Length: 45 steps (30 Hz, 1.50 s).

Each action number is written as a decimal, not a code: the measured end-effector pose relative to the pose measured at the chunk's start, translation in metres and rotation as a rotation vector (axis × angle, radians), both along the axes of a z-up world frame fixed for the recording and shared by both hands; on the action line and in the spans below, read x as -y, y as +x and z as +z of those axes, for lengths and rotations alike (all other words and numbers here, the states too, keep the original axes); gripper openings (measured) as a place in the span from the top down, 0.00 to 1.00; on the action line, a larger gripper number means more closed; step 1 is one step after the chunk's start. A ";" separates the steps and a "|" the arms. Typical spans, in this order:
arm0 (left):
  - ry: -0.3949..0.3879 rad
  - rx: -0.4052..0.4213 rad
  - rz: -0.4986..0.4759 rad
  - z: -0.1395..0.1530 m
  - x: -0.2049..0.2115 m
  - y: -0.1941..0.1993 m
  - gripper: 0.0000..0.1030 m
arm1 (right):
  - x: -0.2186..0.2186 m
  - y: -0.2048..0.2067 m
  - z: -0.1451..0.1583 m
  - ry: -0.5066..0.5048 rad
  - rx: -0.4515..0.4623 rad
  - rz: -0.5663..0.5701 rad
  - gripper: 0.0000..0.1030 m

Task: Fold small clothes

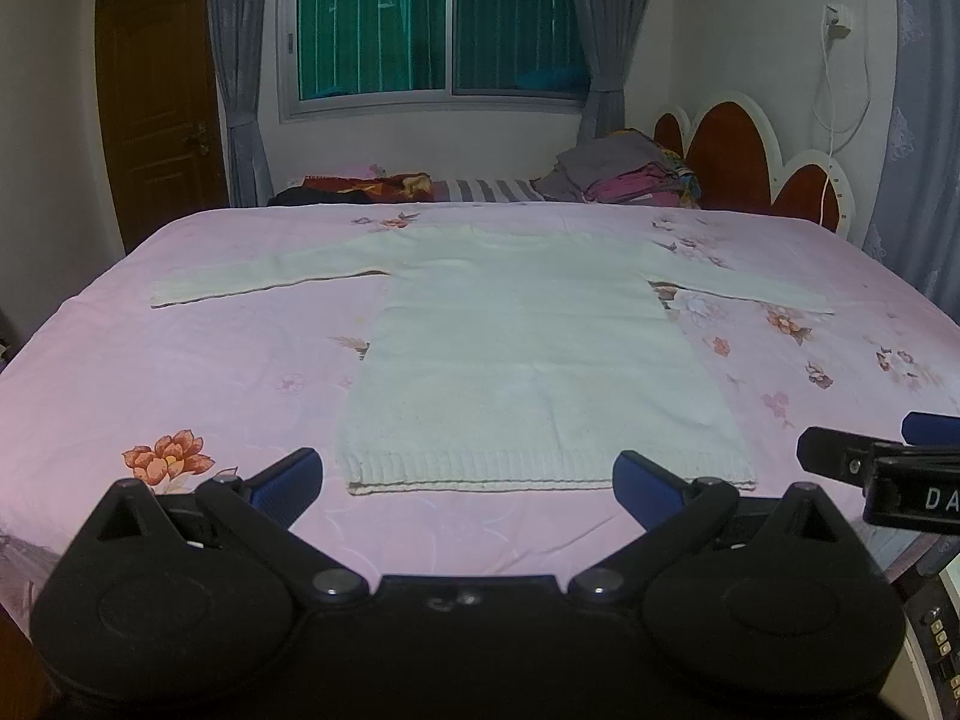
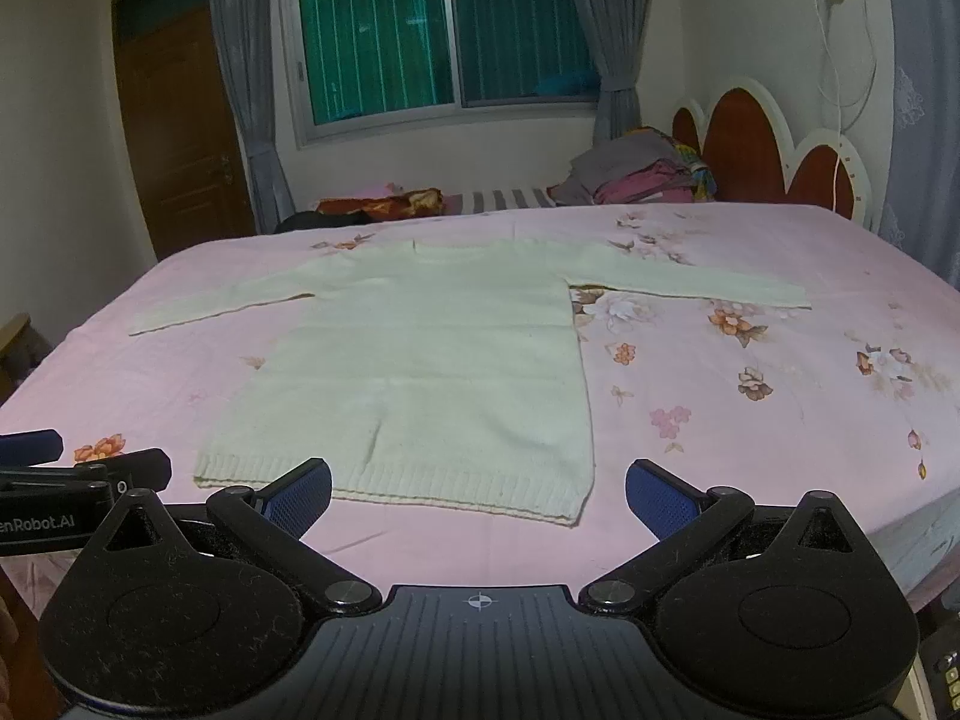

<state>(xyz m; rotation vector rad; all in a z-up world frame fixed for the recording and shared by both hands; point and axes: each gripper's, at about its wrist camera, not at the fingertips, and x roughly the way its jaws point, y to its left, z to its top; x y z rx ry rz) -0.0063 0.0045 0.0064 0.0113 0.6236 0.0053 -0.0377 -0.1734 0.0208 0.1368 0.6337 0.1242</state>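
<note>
Pale cream knitted sweater [image 1: 528,348] spread flat and face up on a pink floral bedsheet [image 1: 180,360], ribbed hem [image 1: 549,471] lying parallel to the near edge of the bed and a little back from it, neckline toward the far edge. Both sleeves stretched straight out to the sides, left sleeve [image 1: 264,276] toward the bed's left edge, right sleeve [image 2: 696,285] toward the right. No fold made yet, so the opening step, by the look of it.

Left gripper [image 1: 468,483] held at the near edge, fingers spread wide and empty, framing the hem without touching it. Right gripper [image 2: 477,492] beside it, likewise spread wide and holding nothing, lined up with the hem's right corner [image 2: 573,513]. Hard to say, through the fisheye bend, whether either one hangs over the mattress or just short of it.

Likely next: reaching forward to a sleeve cuff or a hem corner, pinching only the knit and not the sheet beneath, then carrying it across the body.

Stack of folded clothes [image 1: 624,177] at the far right corner by the headboard [image 1: 732,162]; window [image 1: 432,24] and curtains behind.
</note>
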 end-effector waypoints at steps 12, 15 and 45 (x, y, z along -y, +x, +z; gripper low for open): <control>0.004 -0.001 -0.002 0.002 -0.001 0.000 0.00 | -0.001 0.000 0.002 0.000 0.001 -0.003 0.00; 0.004 0.002 -0.002 0.001 -0.002 -0.001 0.00 | -0.001 0.000 0.002 0.000 0.001 -0.004 0.00; 0.009 0.000 0.002 0.003 0.001 -0.003 0.00 | -0.004 -0.001 0.002 -0.001 -0.003 0.001 0.00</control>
